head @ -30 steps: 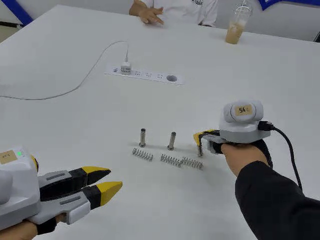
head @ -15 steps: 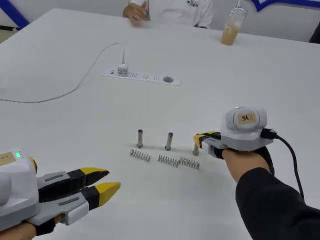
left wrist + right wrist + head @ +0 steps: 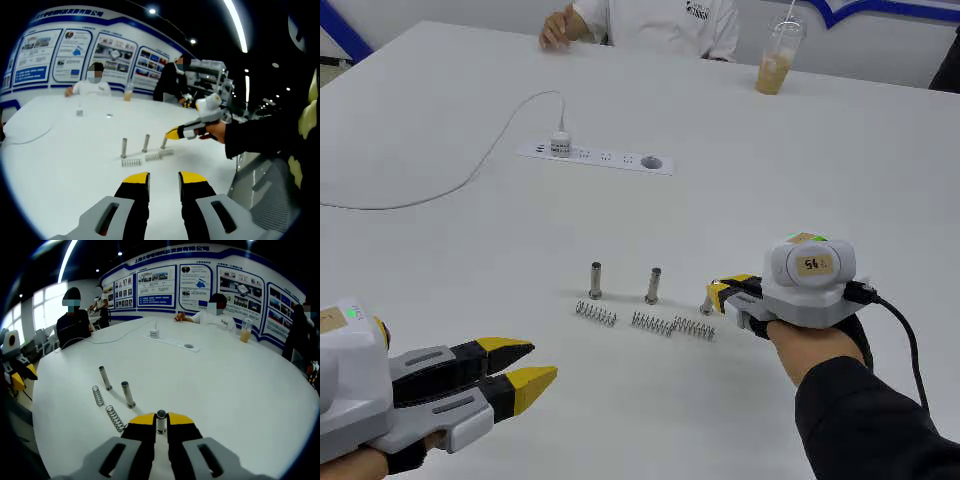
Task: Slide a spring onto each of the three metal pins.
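Head view: left tongs [image 3: 535, 362] at lower left are held slightly parted, empty. Right tongs [image 3: 718, 293] at centre right are closed on the rightmost pin [image 3: 706, 305]. Two other pins [image 3: 595, 279] are stood at centre, and three springs [image 3: 651, 322] are laid just below them on the worktop [image 3: 770, 180].
Left gripper view: a narrow gap is seen between the tips, nothing held.
Right gripper view: the pin is clamped between the tips, lower centre.

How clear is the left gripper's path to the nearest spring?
Likely yes: the left gripper is open, with bare table between it and the spring. The right gripper, shut on the far pin, sits off that line.
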A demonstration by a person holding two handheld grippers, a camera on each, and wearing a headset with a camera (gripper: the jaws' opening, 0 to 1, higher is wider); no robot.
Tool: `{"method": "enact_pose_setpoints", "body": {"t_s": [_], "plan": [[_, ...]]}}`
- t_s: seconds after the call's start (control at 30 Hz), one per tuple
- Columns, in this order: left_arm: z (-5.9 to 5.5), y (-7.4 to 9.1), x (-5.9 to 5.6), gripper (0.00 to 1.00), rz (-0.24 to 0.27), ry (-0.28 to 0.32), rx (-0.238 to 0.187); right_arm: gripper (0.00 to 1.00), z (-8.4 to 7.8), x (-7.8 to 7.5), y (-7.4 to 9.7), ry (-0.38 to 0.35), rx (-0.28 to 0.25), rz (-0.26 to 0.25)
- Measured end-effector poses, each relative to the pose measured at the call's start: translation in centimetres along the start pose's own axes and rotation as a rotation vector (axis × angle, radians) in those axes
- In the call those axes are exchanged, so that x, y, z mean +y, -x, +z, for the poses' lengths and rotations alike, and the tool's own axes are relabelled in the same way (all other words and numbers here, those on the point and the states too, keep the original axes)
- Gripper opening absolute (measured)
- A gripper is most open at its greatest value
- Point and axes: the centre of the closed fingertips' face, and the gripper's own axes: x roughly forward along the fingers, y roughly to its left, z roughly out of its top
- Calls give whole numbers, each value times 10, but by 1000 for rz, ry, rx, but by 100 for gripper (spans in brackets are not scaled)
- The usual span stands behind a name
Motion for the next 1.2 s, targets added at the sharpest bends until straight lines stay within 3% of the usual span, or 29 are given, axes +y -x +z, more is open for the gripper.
{"method": "enact_pose_setpoints", "body": {"t_s": [0.57, 0.83, 1.2], "plan": [[0, 0, -1, 24, -4, -1, 2, 12, -1, -1, 2, 12, 9, 7], [0, 0, -1, 24, -5, -1, 0, 13, 0, -4, 14, 11, -4, 5], [1, 0, 0, 25, -1, 0, -5, 13, 5, 7, 31, 39, -26, 55]]}}
